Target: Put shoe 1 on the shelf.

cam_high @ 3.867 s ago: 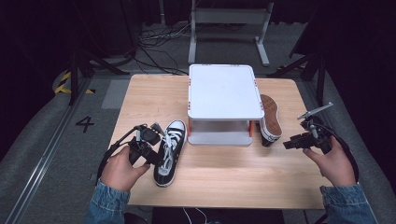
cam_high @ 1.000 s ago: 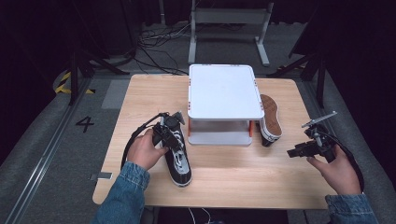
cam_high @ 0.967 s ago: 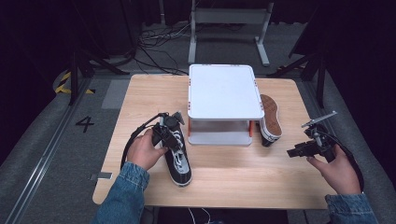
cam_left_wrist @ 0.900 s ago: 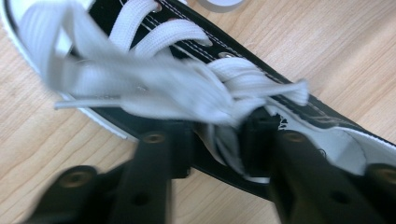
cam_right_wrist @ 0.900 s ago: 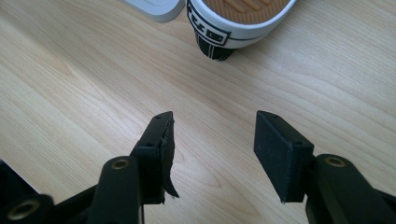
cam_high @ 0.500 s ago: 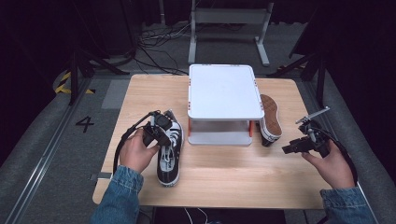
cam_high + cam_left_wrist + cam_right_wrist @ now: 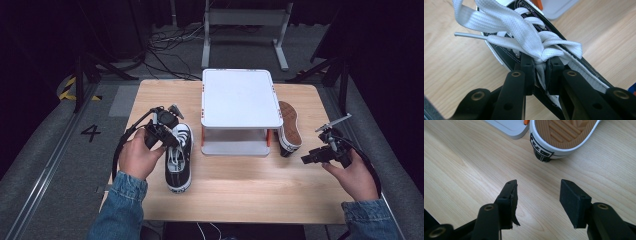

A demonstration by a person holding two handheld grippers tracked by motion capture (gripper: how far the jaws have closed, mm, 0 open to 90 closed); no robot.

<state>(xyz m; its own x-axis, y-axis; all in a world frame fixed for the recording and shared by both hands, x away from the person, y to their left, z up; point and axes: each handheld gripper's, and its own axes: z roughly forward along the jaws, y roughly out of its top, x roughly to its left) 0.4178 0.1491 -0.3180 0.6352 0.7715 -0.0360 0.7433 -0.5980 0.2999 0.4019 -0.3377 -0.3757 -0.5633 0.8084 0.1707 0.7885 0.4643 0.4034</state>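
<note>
a floor marking "4" (image 7: 91,133) beside tangled cables (image 7: 170,42).

I count two sneakers: one black-and-white sneaker (image 7: 178,157) upright on the worktop (image 7: 240,200), and a second sneaker (image 7: 289,127) on its side (sole showing). One white stand (image 7: 240,97) sits between them. Two tongs: the left tongs (image 7: 167,132), the right tongs (image 7: 312,157).

Black sneaker (image 7: 178,157), white laces, upright left of white stand (image 7: 239,97); second sneaker (image 7: 288,126) on side, gum sole showing, right.
</note>
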